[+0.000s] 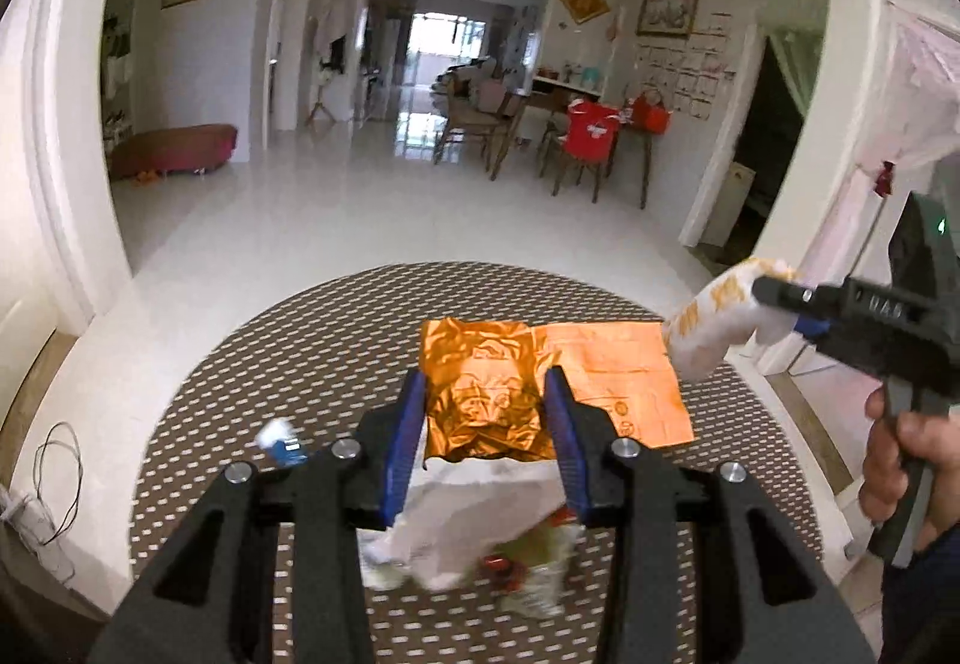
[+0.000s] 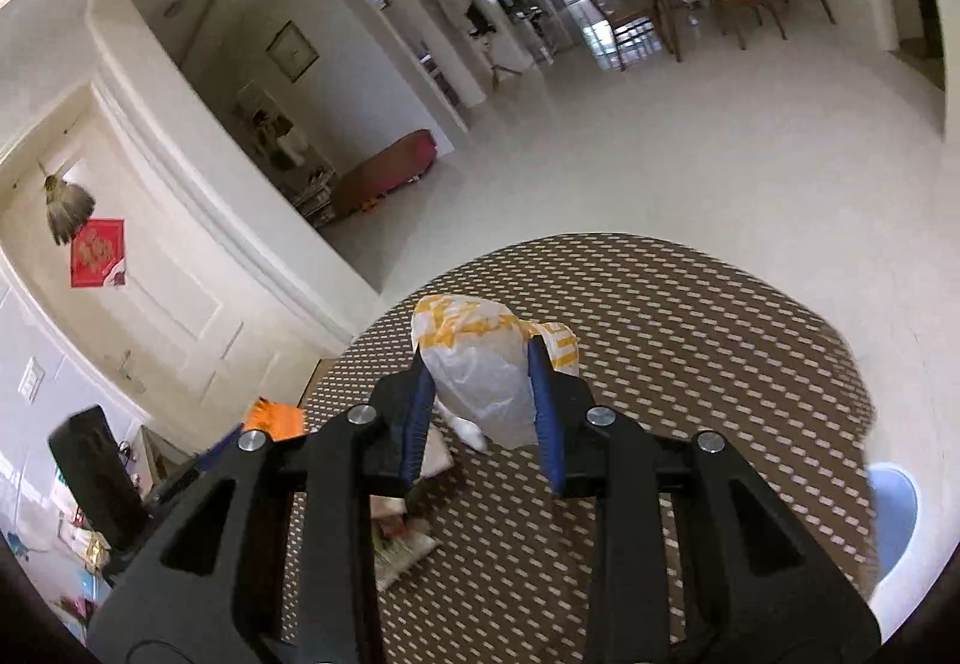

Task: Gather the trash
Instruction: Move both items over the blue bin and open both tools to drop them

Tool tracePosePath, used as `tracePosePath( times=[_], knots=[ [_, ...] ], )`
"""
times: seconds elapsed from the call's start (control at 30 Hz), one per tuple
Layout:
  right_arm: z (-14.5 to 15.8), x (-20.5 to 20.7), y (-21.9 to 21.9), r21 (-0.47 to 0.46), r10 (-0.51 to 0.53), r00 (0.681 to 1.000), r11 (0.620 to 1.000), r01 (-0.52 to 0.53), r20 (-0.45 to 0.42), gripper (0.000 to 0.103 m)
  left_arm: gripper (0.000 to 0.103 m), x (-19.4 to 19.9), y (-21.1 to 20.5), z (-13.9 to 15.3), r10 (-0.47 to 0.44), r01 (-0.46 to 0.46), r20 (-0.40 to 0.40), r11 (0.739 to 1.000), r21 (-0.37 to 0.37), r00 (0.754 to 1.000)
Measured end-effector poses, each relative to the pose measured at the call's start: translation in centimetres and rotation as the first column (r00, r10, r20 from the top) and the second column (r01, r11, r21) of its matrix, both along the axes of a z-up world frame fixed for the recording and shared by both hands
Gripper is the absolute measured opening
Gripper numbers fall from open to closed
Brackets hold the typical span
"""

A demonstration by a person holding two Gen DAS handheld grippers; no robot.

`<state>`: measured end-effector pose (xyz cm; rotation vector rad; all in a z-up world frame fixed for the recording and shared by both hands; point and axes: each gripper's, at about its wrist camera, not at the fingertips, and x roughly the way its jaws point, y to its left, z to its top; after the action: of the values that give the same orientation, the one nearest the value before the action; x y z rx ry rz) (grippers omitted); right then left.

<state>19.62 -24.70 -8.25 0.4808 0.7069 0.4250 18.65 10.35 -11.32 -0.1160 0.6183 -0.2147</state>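
My left gripper (image 1: 487,385) is shut on a crumpled orange foil wrapper (image 1: 486,394) and holds it above the round patterned table (image 1: 252,364). A flat orange sheet (image 1: 618,382) lies on the table beside it. A white wrapper with red and green print (image 1: 480,538) lies under my left gripper. My right gripper (image 2: 480,358) is shut on a white plastic bag with yellow print (image 2: 480,364), held over the table (image 2: 690,340). From the left wrist view the right gripper (image 1: 780,298) holds that bag (image 1: 714,328) at the table's right edge.
A small blue and white packet (image 1: 279,439) lies at the table's left. More wrappers (image 2: 402,544) lie on the table under the right gripper. A light blue object (image 2: 894,508) sits by the table's right edge. White floor and a dining set (image 1: 576,135) lie beyond.
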Motion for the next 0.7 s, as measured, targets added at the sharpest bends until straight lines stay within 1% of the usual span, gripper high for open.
tracePosePath(
  times=[0.07, 0.23, 0.3, 0.4, 0.5, 0.57, 0.63, 0.7],
  knots=[
    [-0.2, -1.0, -2.0, -0.001, -0.033, 0.999, 0.999, 0.033, -0.004, 0.03, 0.04, 0.3, -2.3, 0.2, -0.041, 0.041, -0.001, 0.999, 0.002, 0.999],
    [-0.5, -4.1, -9.2, 0.02, -0.149, 0.989, 0.989, 0.149, -0.003, 0.03, 0.04, 0.9, -8.1, 0.0, -0.151, 0.151, -0.012, 0.989, 0.0, 0.989],
    [-0.8, -5.9, -12.3, 0.027, -0.209, 0.978, 0.978, 0.209, -0.004, 0.03, 0.04, 1.2, -10.9, -0.1, -0.2, 0.2, -0.018, 0.98, -0.004, 0.98],
    [-1.6, -8.6, -17.2, 0.024, -0.303, 0.953, 0.953, 0.303, -0.01, 0.03, 0.04, 1.5, -14.5, -0.5, -0.257, 0.257, -0.026, 0.966, -0.003, 0.966],
    [-3.7, -11.0, -21.7, 0.023, -0.391, 0.919, 0.92, 0.392, -0.05, 0.03, 0.04, 1.5, -18.3, -0.9, -0.317, 0.318, -0.035, 0.948, 0.007, 0.948],
    [-5.7, -12.3, -24.5, 0.027, -0.44, 0.893, 0.896, 0.444, -0.095, 0.03, 0.04, 1.6, -20.9, -1.4, -0.359, 0.36, -0.045, 0.933, 0.013, 0.932],
    [-8.1, -13.3, -26.6, 0.031, -0.474, 0.869, 0.875, 0.483, -0.141, 0.03, 0.04, 1.3, -23.2, -2.1, -0.394, 0.395, -0.056, 0.918, 0.016, 0.917],
    [-9.8, -13.6, -28.0, 0.027, -0.493, 0.851, 0.863, 0.505, -0.181, 0.03, 0.04, 1.1, -25.4, -2.8, -0.424, 0.426, -0.069, 0.904, 0.021, 0.903]
  ],
)
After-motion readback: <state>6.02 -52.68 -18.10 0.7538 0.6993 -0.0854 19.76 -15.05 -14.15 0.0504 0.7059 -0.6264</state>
